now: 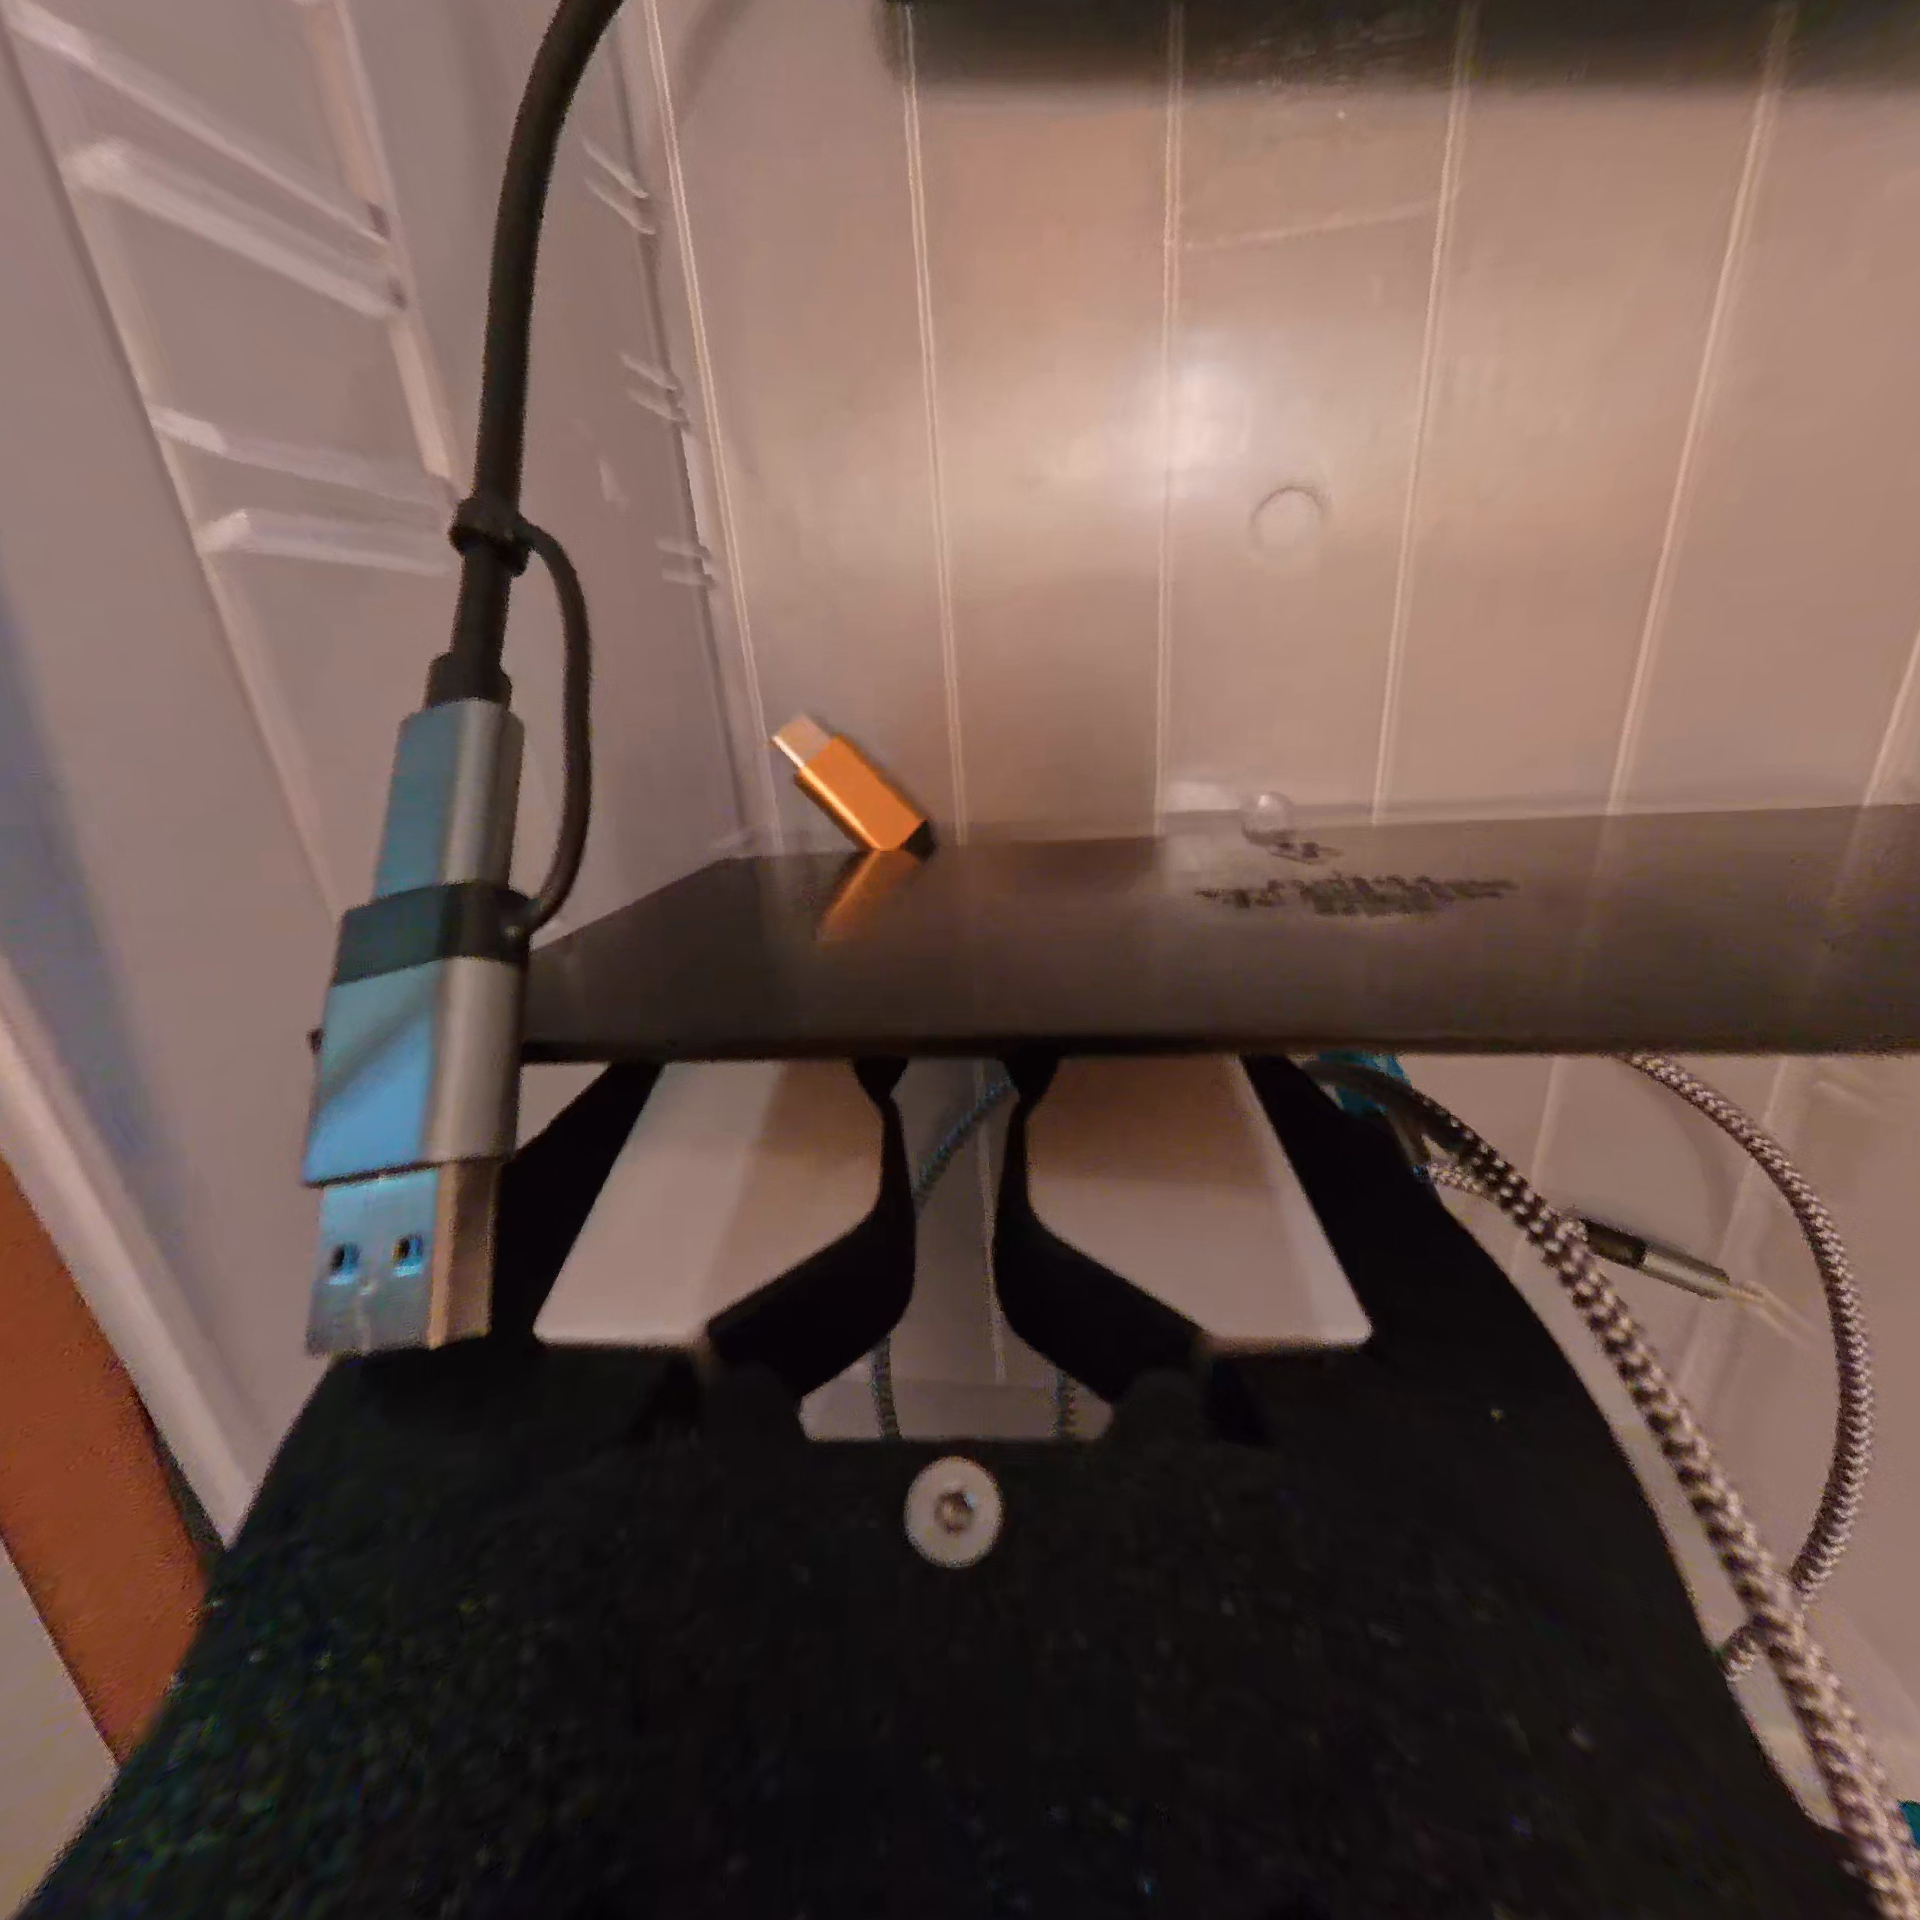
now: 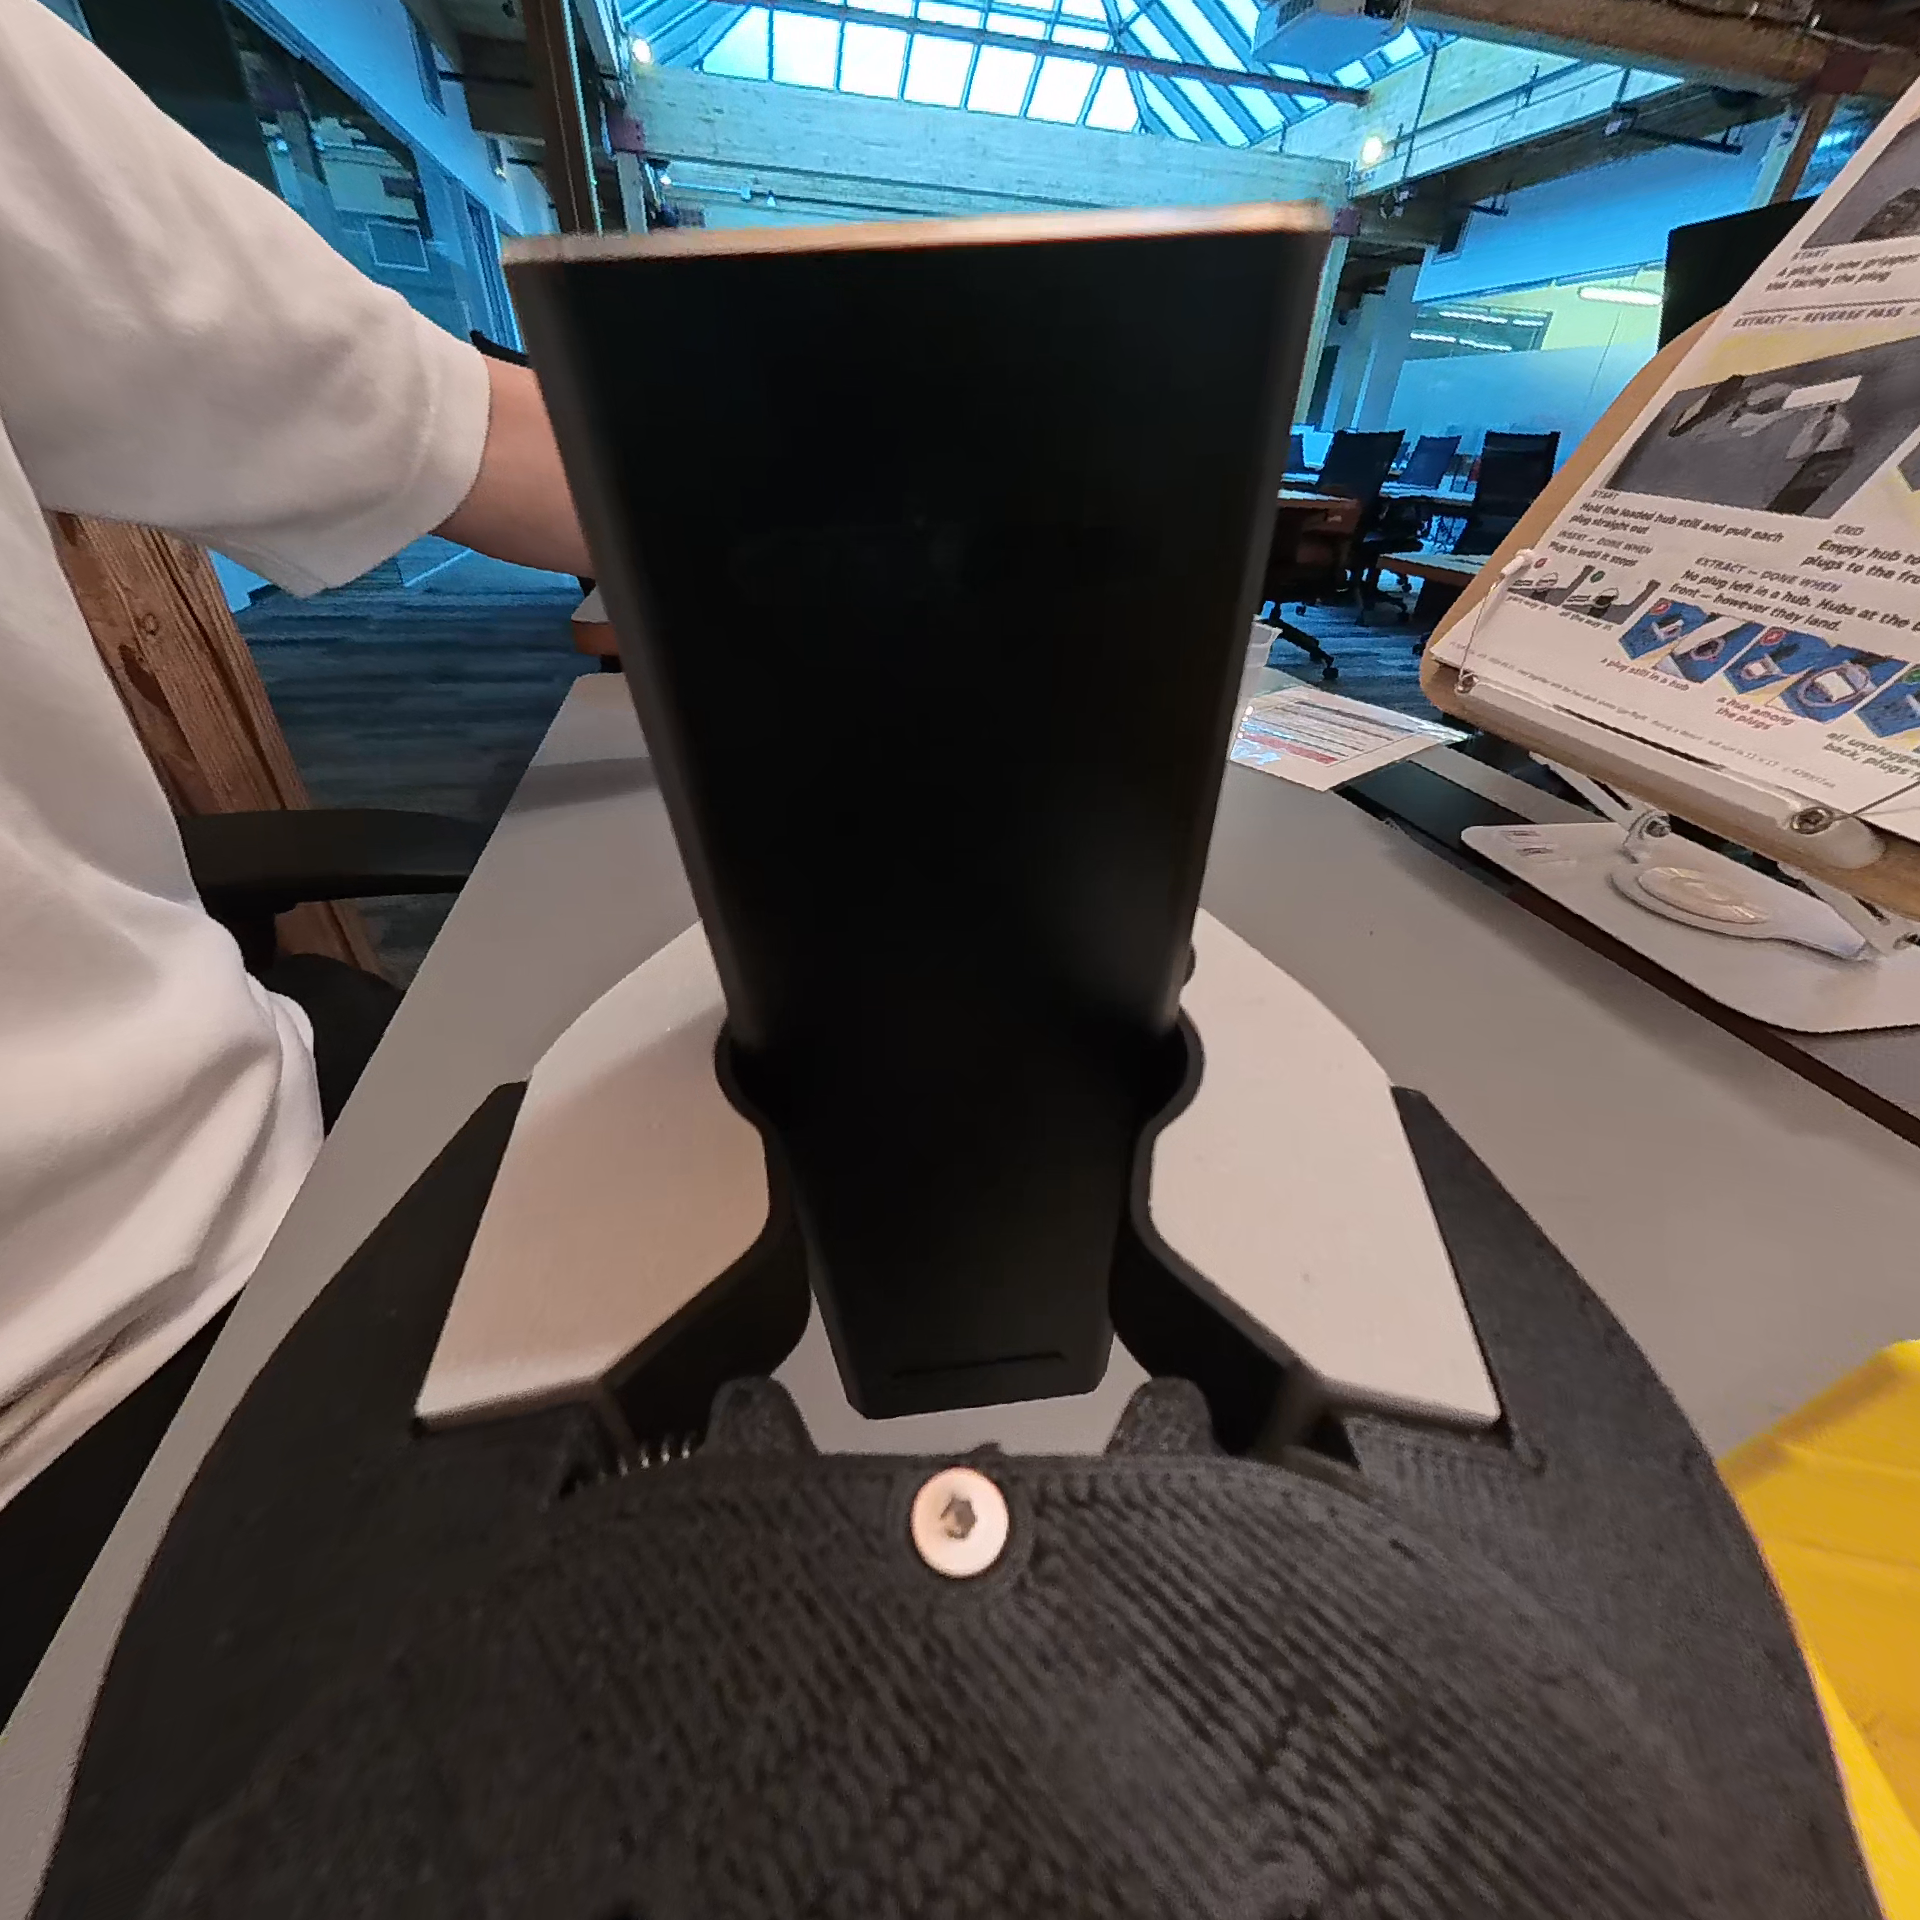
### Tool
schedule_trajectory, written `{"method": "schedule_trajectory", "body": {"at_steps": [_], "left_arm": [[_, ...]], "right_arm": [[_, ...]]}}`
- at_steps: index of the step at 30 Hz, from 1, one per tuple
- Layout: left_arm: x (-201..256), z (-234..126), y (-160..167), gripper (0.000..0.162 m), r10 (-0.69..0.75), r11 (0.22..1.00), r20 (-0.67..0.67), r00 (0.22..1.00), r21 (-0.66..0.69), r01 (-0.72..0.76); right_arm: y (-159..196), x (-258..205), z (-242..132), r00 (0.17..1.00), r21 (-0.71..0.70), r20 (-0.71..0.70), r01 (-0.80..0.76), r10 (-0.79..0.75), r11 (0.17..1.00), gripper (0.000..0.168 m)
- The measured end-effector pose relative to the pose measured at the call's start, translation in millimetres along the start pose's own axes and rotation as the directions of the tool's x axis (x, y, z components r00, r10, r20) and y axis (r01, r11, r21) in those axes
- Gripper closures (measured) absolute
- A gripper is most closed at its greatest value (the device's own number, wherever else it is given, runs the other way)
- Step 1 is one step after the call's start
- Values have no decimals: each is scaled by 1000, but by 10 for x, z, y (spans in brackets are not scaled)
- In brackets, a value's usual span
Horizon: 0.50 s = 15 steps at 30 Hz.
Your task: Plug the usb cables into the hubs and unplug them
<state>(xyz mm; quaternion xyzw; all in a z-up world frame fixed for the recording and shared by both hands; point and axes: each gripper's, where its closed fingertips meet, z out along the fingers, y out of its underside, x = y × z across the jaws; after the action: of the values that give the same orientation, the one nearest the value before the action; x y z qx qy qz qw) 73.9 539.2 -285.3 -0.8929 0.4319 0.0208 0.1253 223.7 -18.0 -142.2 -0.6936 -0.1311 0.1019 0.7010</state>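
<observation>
A white ribbed plastic bin wall [image 1: 1299,468] is filling the left wrist view. The left gripper [image 1: 951,1070] is pinching a flat black hub [image 1: 1143,935] mid-frame, an orange plug [image 1: 852,784] sticking up behind it and a grey USB plug [image 1: 416,1091] hanging at left. The right gripper [image 2: 956,1049] is clamping a black hub [image 2: 935,623] at centre, above a grey table [image 2: 1558,1091].

Skylight [image 2: 935,62] overhead, grey table [image 2: 1558,1091], seemingly office chairs [image 2: 1351,488] behind.

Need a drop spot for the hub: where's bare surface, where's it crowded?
Bare: grey table right of the hub, up to the document stand, and the strip toward the person's sleeve. Crowded: bin's right side, with braided cables.
</observation>
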Motion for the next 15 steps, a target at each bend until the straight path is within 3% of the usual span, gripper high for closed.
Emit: {"method": "schedule_trajectory", "body": {"at_steps": [4,8,11,15], "left_arm": [[44,7,21,157,25,1000,-74,997,-16,-26],[89,-24,152,158,92,984,-159,983,-135,-114],[89,-51,224,158,253,940,-190,949,-182,-287],[108,-107,391,158,510,802,-215,833,-231,-551]], "right_arm": [[1,1,-4,1000,4,1,-1,1,1000,96],[0,-12,12,1000,1,7,1,-1,1000,96],[-17,-28,22,1000,0,10,9,-9,1000,96],[-41,-25,1,1000,3,4,16,-16,1000,96]]}}
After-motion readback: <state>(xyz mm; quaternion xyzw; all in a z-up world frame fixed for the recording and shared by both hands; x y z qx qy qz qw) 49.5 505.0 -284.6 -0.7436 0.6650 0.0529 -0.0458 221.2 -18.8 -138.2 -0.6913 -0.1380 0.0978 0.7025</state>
